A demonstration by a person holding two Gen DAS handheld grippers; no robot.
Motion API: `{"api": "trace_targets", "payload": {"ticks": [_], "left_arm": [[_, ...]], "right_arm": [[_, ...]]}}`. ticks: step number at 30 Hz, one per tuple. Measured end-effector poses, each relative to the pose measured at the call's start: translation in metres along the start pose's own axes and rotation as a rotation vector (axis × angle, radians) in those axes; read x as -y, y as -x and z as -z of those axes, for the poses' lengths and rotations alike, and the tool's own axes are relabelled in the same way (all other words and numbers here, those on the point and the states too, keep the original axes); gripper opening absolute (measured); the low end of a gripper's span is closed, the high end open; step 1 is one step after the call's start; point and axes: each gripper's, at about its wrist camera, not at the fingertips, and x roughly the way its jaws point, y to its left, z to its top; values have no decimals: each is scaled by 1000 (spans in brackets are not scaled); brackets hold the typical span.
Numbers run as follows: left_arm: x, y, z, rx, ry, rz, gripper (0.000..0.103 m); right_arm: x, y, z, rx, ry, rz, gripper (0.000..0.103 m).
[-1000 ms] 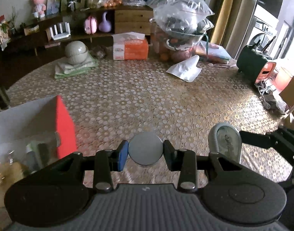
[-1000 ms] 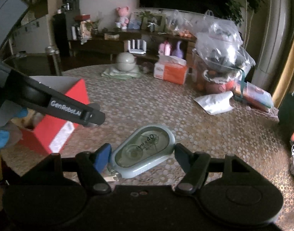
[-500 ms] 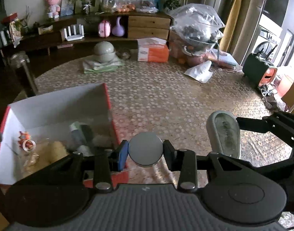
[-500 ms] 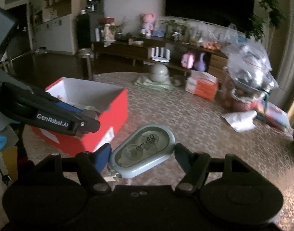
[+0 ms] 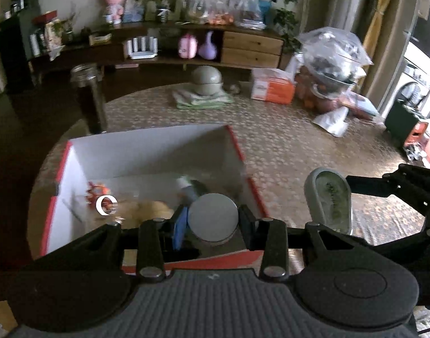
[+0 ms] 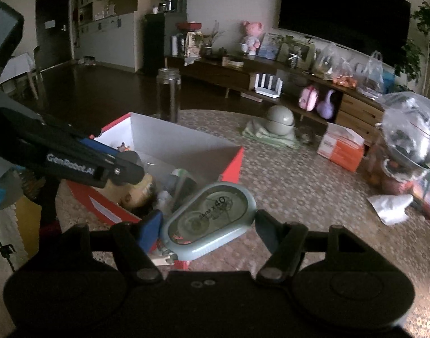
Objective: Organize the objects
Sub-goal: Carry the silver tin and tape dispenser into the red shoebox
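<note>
Round grey disc (image 5: 213, 217) clamped in left claw (image 5: 212, 219) over red box (image 5: 244, 157).

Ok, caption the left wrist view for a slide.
Left gripper holds a round grey disc above the open red box.

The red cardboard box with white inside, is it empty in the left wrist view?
No, the red cardboard box already holds several small things on its floor, among them a white ring.

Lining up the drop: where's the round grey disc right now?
In the left wrist view, the round grey disc is gripped in the left gripper, held over the near right corner of the open red box.
</note>
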Motion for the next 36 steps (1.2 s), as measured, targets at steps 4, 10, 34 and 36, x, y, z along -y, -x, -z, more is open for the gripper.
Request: {"api": "trace_targets", "payload": {"ticks": [4,10,34,36], "left_arm": [[-29,-2,-3,-1,26,-40,38],[-64,-14,-7,-14,54,-80,38],[-106,-98,-6,-146,57,-139,38],[-106,-103,-4,-158,53,-138,38]], "right_arm": [[-8,-18,-10,-12,7,-6,72],[-14,-47,-25,-24,3,-22,72],[-60,-154,-37,-136,99,-88,72],[-59,-158,-35,-146,94,-86,72]]}}
